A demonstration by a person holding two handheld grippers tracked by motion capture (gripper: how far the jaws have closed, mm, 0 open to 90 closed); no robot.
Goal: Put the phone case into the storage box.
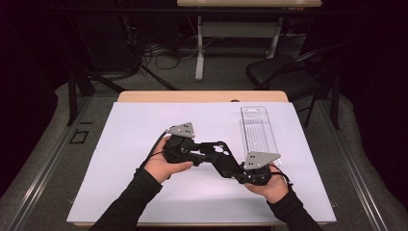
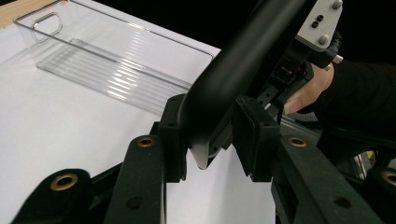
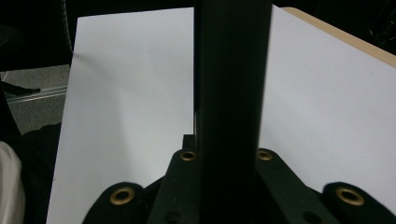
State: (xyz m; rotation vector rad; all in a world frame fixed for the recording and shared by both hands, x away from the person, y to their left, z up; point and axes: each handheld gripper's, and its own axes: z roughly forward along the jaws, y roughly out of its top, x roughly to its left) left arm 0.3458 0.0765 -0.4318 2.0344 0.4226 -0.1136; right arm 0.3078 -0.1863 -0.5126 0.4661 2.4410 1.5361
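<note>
A long black bar (image 3: 231, 79) stands between the jaws of my right gripper (image 3: 226, 155), which is shut on it. In the high view that right gripper (image 1: 232, 168) sits at centre right of the white mat (image 1: 134, 192) and points up and left. My left gripper (image 1: 215, 149) points right toward it. The bar's rounded end (image 2: 205, 126) lies between the left gripper's (image 2: 208, 136) jaws: it rests against the left pad, and a slim gap shows before the right pad (image 2: 254, 135). A hand holds each gripper.
A clear plastic bin (image 1: 260, 130) lies empty on the mat just behind the right gripper, its handle end far from me; the same bin (image 2: 116, 60) appears in the left gripper view. The wooden table edge (image 1: 202, 96) runs behind the mat. A chair (image 1: 279, 72) stands beyond.
</note>
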